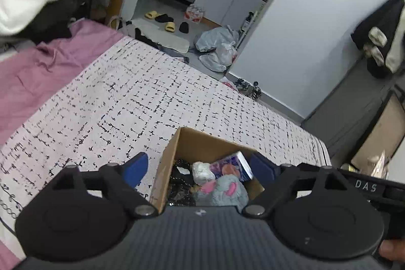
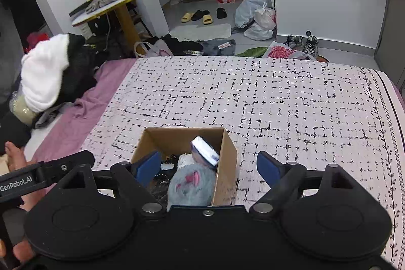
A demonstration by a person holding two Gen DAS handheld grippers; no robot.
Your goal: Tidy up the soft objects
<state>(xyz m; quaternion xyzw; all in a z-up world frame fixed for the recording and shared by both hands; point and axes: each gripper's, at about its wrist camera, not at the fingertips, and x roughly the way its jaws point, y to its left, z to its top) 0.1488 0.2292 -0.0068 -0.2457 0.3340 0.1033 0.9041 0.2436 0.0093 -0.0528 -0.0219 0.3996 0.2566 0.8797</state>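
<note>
So the grey plush toy (image 2: 188, 185) is seen sitting in the cardboard box (image 2: 226, 161) on the bed (image 2: 253, 98), probably light and squashy, best pinched by its bulk. Both the left gripper (image 1: 200, 168) and right gripper (image 2: 210, 166) are spread, nothing held.

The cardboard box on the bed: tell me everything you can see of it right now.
The cardboard box is plain brown, open-topped, with no flaps showing, and sits upright on the black-and-white patterned bedspread. Its walls look undamaged. Inside lie a grey plush toy with pink ears nearest the cameras, a purple-and-white packet leaning against the right wall, a white bundle and something black on the left. Both grippers hover over it with jaws open; neither is seen touching it.
</note>
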